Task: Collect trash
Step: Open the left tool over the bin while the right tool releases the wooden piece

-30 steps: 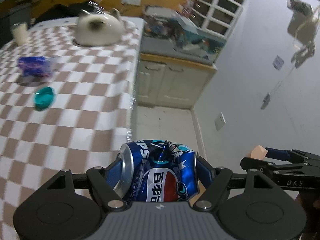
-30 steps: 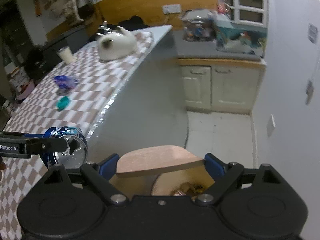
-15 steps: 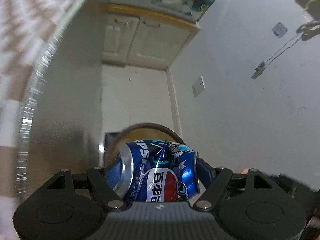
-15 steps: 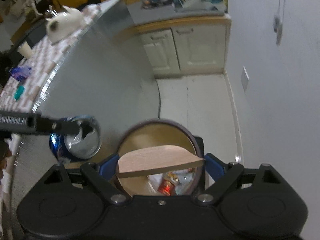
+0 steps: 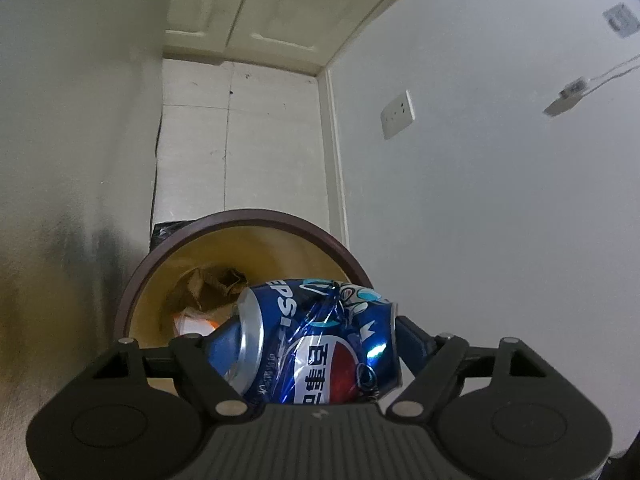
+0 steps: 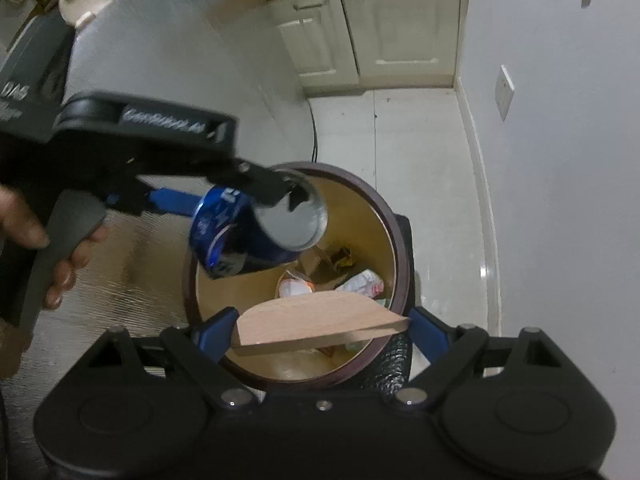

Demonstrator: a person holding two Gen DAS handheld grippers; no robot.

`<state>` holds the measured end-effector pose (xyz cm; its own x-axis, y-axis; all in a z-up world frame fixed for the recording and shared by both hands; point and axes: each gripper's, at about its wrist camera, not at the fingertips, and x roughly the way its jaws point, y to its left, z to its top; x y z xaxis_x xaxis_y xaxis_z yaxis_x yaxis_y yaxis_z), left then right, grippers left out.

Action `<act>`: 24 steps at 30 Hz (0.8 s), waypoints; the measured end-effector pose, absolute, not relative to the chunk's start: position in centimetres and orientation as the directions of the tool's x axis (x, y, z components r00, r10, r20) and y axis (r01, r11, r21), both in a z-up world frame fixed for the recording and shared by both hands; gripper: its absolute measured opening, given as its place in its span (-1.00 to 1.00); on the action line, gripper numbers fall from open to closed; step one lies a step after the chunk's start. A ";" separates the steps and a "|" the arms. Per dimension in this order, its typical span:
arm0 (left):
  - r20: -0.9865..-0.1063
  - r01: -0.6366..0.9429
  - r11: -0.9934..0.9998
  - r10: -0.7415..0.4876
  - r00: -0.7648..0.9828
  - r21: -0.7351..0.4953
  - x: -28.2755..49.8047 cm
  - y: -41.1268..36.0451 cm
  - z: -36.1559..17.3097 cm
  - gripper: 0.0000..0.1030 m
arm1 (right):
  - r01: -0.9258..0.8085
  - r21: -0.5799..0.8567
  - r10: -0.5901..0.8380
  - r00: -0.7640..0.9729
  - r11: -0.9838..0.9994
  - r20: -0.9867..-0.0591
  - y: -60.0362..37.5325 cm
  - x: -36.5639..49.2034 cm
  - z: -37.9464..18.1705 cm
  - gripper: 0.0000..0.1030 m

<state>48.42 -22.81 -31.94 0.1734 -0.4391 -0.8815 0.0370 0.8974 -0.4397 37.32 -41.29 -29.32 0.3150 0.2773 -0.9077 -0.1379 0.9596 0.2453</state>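
Seen from two wrist cameras, both tipped steeply down at a round bin (image 5: 240, 216) with a dark brown rim and yellow inside, standing on a pale tiled floor (image 5: 240, 140) between a grey panel and a white wall. Left tongs (image 5: 316, 340), their jaws just now easing wider, with a crushed blue Pepsi can (image 5: 320, 344) lying crosswise between the blue fingers (image 5: 224, 344), hanging above the bin's near edge. Right tongs (image 6: 320, 324) clamped on the ends of a flat half-round wooden lid (image 6: 316, 320), held level over the bin's near side. Crumpled wrappers and paper (image 6: 340, 272) at the bottom of the bin. A bare hand (image 6: 52, 248) wrapped round the left grip.
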 end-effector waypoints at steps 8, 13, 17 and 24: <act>-0.892 0.056 0.902 -0.431 0.137 -0.427 50.1 -22.4 -34.6 1.00 | -0.112 0.273 0.293 0.257 0.955 -0.921 -41.3 38.5 -32.6 0.78; -0.914 0.061 0.923 -0.385 0.126 -0.380 48.8 -21.0 -34.6 1.00 | -0.128 0.289 0.312 0.236 0.949 -0.920 -40.7 39.5 -34.0 0.78; -0.925 0.075 0.933 -0.359 0.122 -0.352 47.2 -20.2 -34.4 1.00 | -0.193 0.283 0.323 0.219 0.939 -0.921 -39.5 40.4 -35.0 0.78; -0.933 0.024 0.942 -0.334 0.132 -0.334 45.7 -18.8 -34.3 1.00 | -0.356 0.240 0.327 0.207 0.903 -0.922 -36.8 41.3 -35.6 1.00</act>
